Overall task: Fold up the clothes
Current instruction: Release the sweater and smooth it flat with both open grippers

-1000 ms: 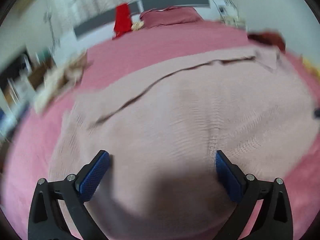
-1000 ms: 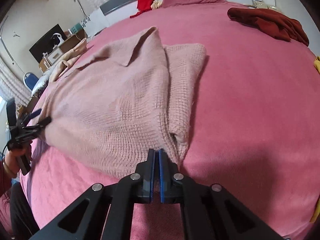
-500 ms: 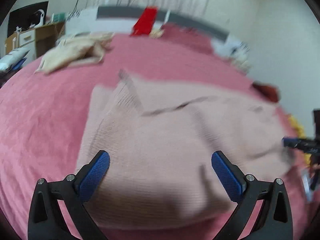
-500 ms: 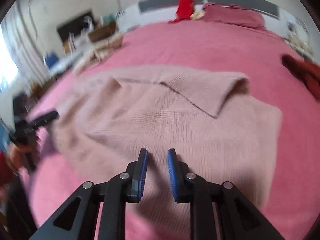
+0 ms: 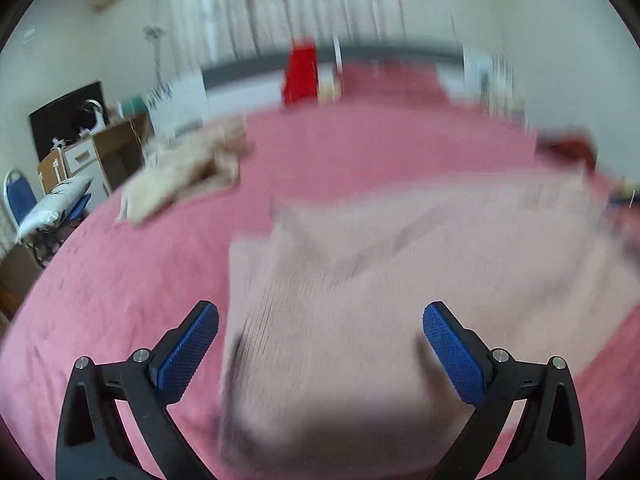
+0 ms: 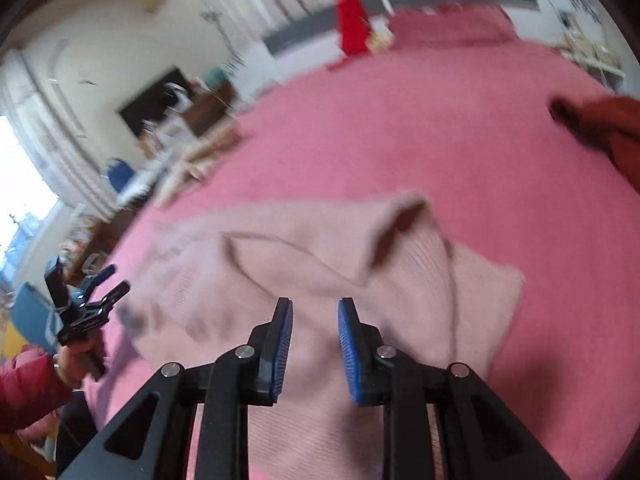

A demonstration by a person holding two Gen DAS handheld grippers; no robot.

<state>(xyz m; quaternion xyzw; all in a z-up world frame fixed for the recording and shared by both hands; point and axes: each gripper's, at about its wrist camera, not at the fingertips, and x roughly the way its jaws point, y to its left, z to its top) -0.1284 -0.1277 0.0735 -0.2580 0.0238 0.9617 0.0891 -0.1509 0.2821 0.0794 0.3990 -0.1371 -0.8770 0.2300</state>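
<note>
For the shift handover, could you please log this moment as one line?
stage: fold step just released | sweater: on bed, partly folded | left gripper: open, empty | right gripper: opening, nothing between pads

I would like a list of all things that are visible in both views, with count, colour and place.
sweater: one, pale pink, spread on the bed below both grippers
bed: one, pink cover
beige garment: one, far left edge of bed
dark red garment: one, right edge of bed
red cloth: one, at headboard
chair: one, blue, left of bed
left gripper: black, blue pads, jaws wide, empty
right gripper: black, blue pads, jaws opening, nothing between them
</note>
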